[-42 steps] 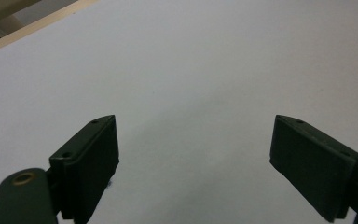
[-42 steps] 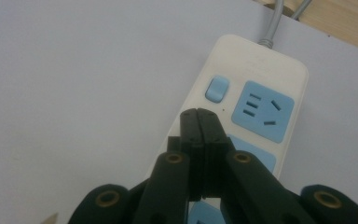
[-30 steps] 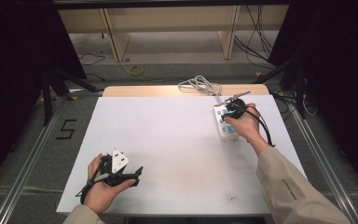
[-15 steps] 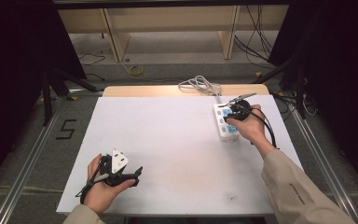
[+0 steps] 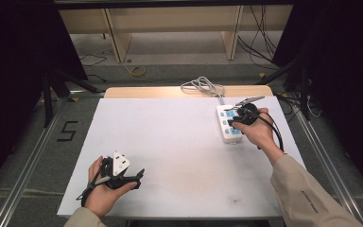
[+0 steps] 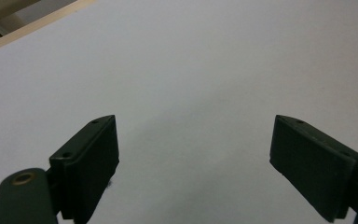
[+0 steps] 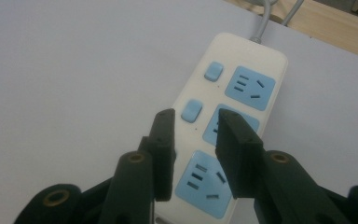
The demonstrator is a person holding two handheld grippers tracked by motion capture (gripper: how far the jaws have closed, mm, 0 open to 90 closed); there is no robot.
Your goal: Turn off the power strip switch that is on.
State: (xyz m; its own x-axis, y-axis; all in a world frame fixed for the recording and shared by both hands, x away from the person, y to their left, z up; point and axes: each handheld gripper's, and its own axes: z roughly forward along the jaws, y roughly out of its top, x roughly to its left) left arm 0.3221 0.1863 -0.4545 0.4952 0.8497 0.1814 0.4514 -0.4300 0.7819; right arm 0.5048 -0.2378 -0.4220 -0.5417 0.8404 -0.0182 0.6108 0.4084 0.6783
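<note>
A white power strip (image 5: 227,126) with blue sockets lies at the table's far right, and its grey cord (image 5: 201,86) runs off the back edge. My right gripper (image 5: 232,122) hovers just over the strip. In the right gripper view its jaws (image 7: 193,122) have just been opening and stand a little apart above the middle blue socket and a blue switch (image 7: 190,111), with nothing between them. My left gripper (image 5: 134,178) rests near the front left of the table. Its jaws (image 6: 193,154) are spread wide over the bare white surface.
The table is covered by a white sheet (image 5: 170,142), with a wooden strip (image 5: 146,91) showing along its back edge. Metal rails run down both sides on the floor. Cables and shelf legs lie behind the table.
The right hand has shifted slightly to the right over the power strip and its jaws have spread apart. The left hand has stayed where it was.
</note>
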